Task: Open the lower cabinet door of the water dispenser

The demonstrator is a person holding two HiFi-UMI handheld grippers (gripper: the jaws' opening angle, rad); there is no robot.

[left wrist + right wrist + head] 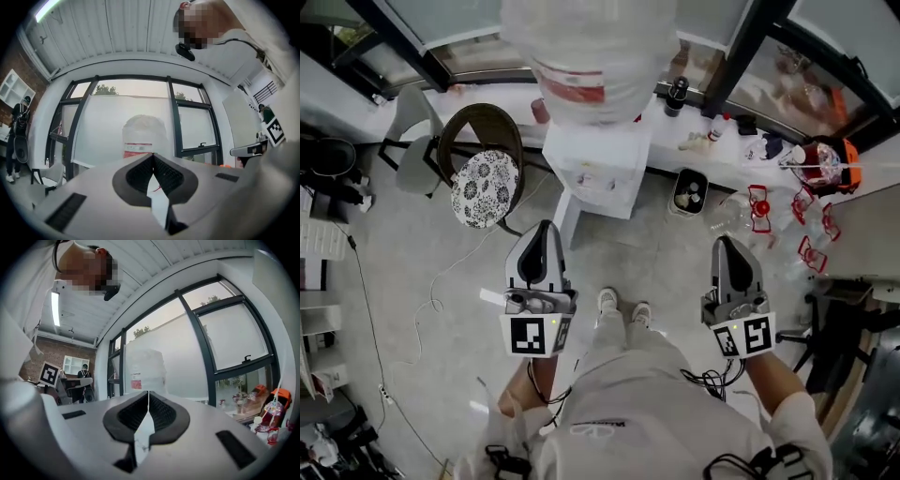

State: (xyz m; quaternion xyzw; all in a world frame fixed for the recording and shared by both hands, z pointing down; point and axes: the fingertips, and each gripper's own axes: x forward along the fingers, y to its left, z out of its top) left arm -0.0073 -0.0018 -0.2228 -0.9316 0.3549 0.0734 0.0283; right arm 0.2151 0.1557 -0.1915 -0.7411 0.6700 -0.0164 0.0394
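Left gripper point(546, 227), right gripper point(725, 242) both closed, empty; dispenser bottle point(591, 37) red label point(579, 90) unreadable.

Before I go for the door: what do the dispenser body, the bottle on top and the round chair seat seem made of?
Dispenser body: smooth white, likely plastic or painted metal; blur leaves it open. Bottle: probably translucent plastic, judging by its cloudy see-through wall. Chair seat: fabric cushion, going by the printed black-and-white pattern.
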